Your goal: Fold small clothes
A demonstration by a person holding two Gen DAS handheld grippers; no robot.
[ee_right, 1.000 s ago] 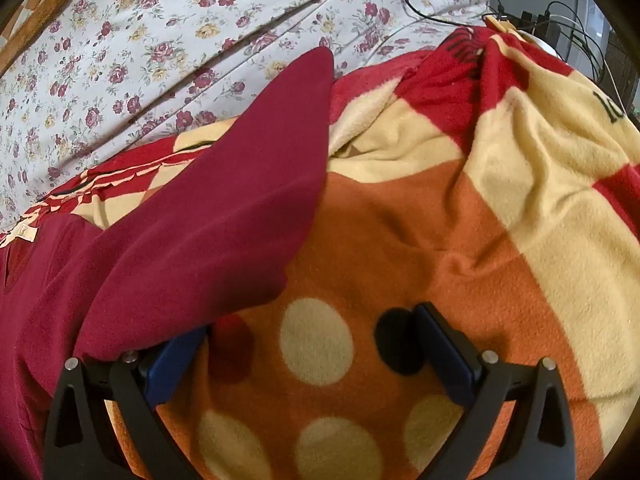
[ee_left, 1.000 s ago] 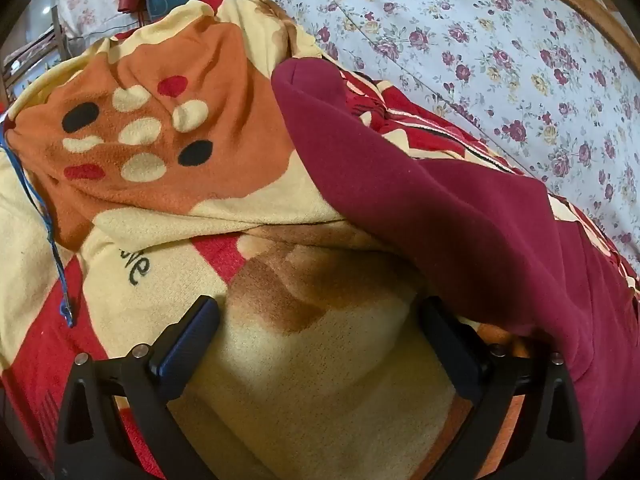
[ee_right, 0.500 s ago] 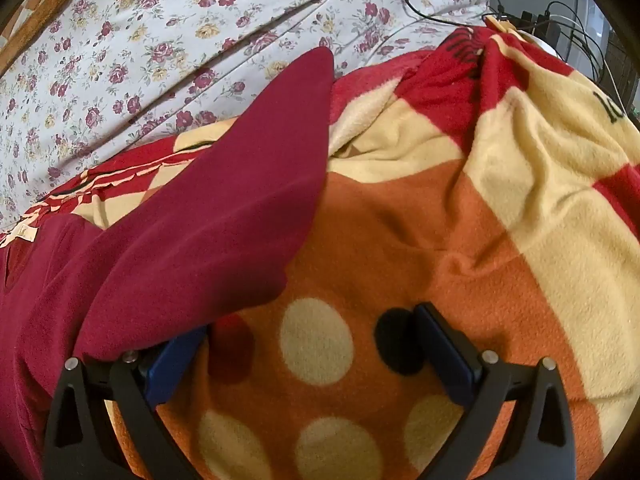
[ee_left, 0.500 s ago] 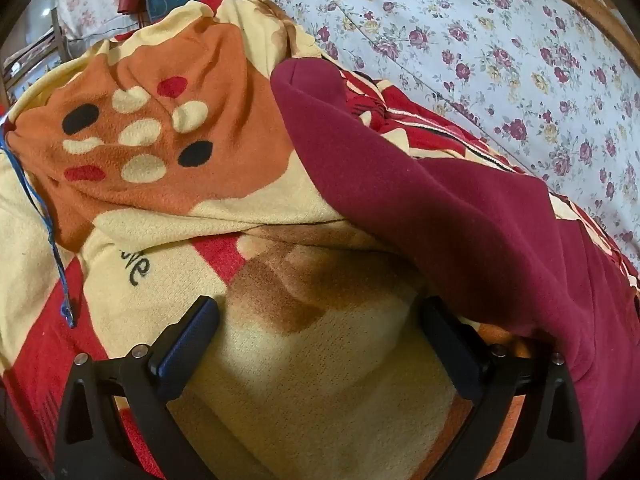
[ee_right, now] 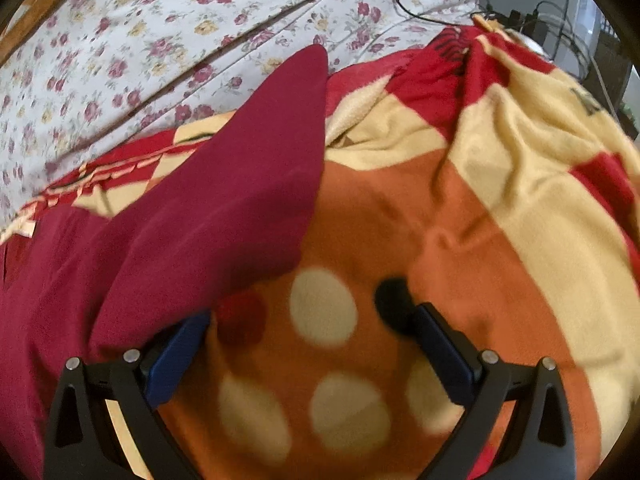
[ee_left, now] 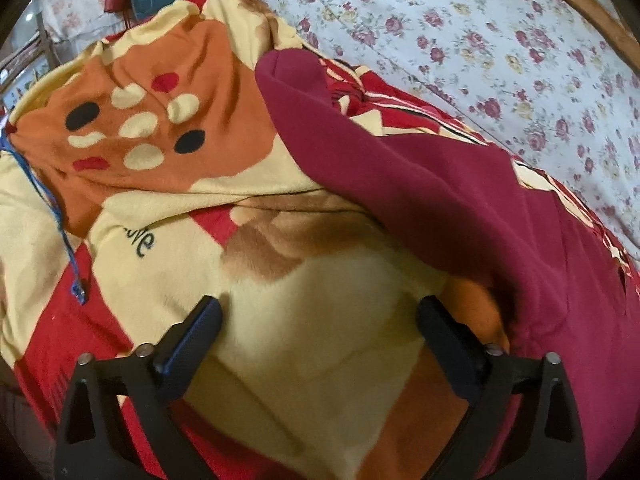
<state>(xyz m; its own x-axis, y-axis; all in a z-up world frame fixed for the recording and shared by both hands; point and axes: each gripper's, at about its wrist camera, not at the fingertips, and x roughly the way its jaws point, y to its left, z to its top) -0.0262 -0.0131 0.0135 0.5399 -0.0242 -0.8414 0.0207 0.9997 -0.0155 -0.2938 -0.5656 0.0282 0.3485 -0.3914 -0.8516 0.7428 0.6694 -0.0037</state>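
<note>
The maroon garment (ee_left: 420, 184) lies ahead and right of the left hand-held gripper (ee_left: 320, 320), ahead-left of the right hand-held gripper (ee_right: 312, 328); both gape, grasping nothing; soft, limp, likely light; pinch its near edge; the fleece blanket (ee_right: 460, 220) beneath may snag; floral bedsheet (ee_right: 160, 40) beyond.

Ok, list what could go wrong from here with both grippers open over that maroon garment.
1. The left gripper and right gripper both hang open over the fleece blanket, so closing might pinch blanket instead of the maroon garment.
2. The garment's sleeve lies loose across the blanket; lifting it could drag the blanket.
3. A blue cord lies at the blanket's left edge and could snag.
</note>
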